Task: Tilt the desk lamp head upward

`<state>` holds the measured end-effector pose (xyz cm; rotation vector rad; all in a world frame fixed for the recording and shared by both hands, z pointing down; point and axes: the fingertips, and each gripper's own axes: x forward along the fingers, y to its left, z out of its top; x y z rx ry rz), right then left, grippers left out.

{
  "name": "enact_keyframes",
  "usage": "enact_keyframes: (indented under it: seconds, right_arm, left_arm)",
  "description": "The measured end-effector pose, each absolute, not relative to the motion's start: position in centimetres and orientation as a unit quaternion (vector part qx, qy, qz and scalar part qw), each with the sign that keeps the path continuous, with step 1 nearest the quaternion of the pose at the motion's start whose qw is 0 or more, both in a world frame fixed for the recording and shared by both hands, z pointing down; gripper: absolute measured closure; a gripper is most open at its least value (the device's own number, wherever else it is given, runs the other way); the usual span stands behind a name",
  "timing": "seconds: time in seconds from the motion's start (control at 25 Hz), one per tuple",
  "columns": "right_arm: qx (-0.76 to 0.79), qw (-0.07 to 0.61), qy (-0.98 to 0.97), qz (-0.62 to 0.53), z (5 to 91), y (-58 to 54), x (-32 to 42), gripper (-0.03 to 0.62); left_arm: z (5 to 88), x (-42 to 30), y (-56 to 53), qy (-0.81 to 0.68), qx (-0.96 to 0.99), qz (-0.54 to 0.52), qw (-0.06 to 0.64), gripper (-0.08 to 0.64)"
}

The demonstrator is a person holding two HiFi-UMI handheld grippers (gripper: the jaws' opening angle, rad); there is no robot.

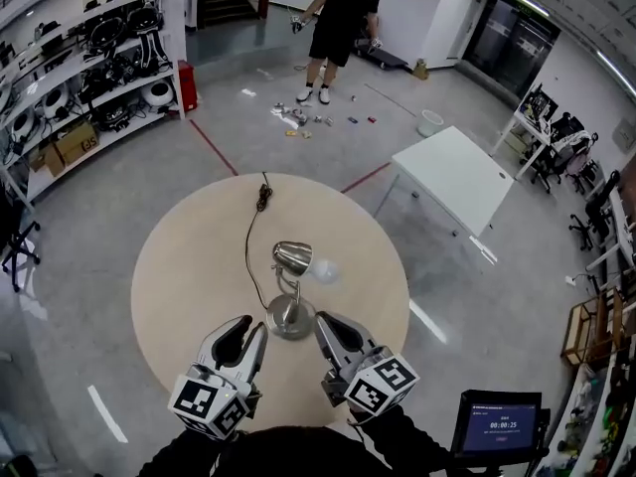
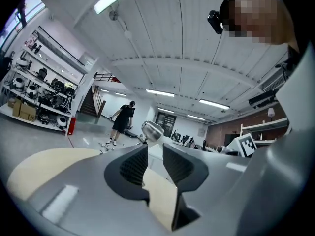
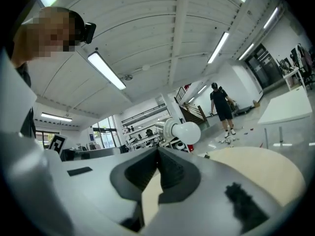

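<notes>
— On the counter, near the middle, we see the lamp. Do we agree?
— We do. It stands upright on its round base, and its cord lies across the counter toward the far edge.
— How do we read its head?
— About level, with the white bulb facing right in the head view.
— Where do we have the left claw?
— Just left of the base in the head view. In the left gripper view the left claw stands partly open, with a clear gap between its jaws and nothing in that gap. The lamp shows beyond the tips, apart from them.
— And the right claw?
— Just right of the base. In the right gripper view the right claw is closed, jaws tip to tip, with nothing pinched. The bulb shows just past the tips and above them.
— Does either claw touch the lamp?
— Neither touches the head. At the base, we cannot tell from the head view.
— What else do we see?
— A person stands well off on the floor, a white table sits right of the counter, and shelves line the left wall.
</notes>
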<state>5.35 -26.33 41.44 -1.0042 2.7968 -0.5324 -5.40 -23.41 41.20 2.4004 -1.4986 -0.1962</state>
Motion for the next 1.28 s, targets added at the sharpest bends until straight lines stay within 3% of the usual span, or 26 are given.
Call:
enact_keyframes:
  seconds: [0.28, 0.48, 0.64, 1.28]
  right_arm:
    - [-0.333, 0.020, 0.927, -0.174, 41.8, -23.7, 4.7, 0.588]
    - [-0.331, 0.041, 0.929, -0.161, 41.3, -26.0, 1.8, 0.588]
    - [-0.335, 0.064, 0.931, -0.133, 41.1, -25.2, 3.7, 0.588]
    - [-0.369, 0.045, 0.926, -0.073, 36.9, -23.9, 5.2, 0.588]
  left_arm:
    - [39.8, -2.0, -21.1, -0.484, 0.850, -0.083, 0.188, 0.514]
    - [41.1, -3.4, -24.5, -0.453, 0.864, -0.080, 0.205, 0.554]
    - [42.5, -1.6, -24.1, -0.442, 0.868, -0.083, 0.212, 0.554]
    - [39.3, -0.7, -22.1, -0.450, 0.873, -0.071, 0.174, 0.554]
